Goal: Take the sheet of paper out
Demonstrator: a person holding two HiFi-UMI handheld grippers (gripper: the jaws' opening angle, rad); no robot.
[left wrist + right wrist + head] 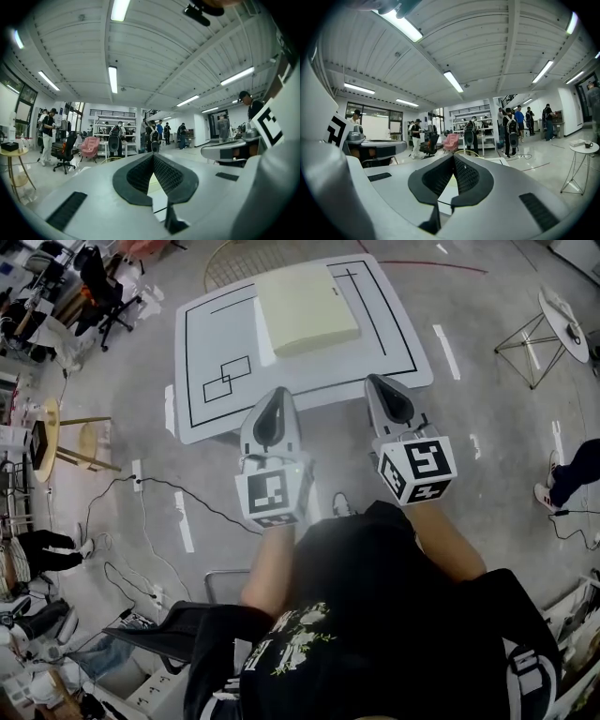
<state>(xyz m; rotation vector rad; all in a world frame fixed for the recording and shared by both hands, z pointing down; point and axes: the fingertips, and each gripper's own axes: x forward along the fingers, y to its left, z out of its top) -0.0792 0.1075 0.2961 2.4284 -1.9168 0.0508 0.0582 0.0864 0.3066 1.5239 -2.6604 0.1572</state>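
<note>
Table (197, 381): white with black lines. It sits at 12 o'clock in the head view.
Paper (305, 307): pale yellow and flat. It lies on the far half of the table, at 12 o'clock from both tools and well apart from them.
Left gripper (277, 399): held level near the close edge of the table, with its tip over that edge. It points to 12 o'clock.
Left gripper jaws: in the left gripper view (153, 157) the two dark pads are pressed together at the tips. There is nothing between them.
Right gripper (382, 390): at 3 o'clock from the left one, side by side with it and not touching. It also points at the table.
Right gripper jaws: in the right gripper view (453, 157) the pads are pressed together. They hold nothing.
Marker cubes: one on each tool, at the end near the person, left (272, 498) and right (417, 470).
Person: black shirt (375, 615) at 6 o'clock, with both arms stretched forward.
Round side table (565, 322): at 2 o'clock on the grey floor.
Office chair (98, 287): black, at 10 o'clock.
</note>
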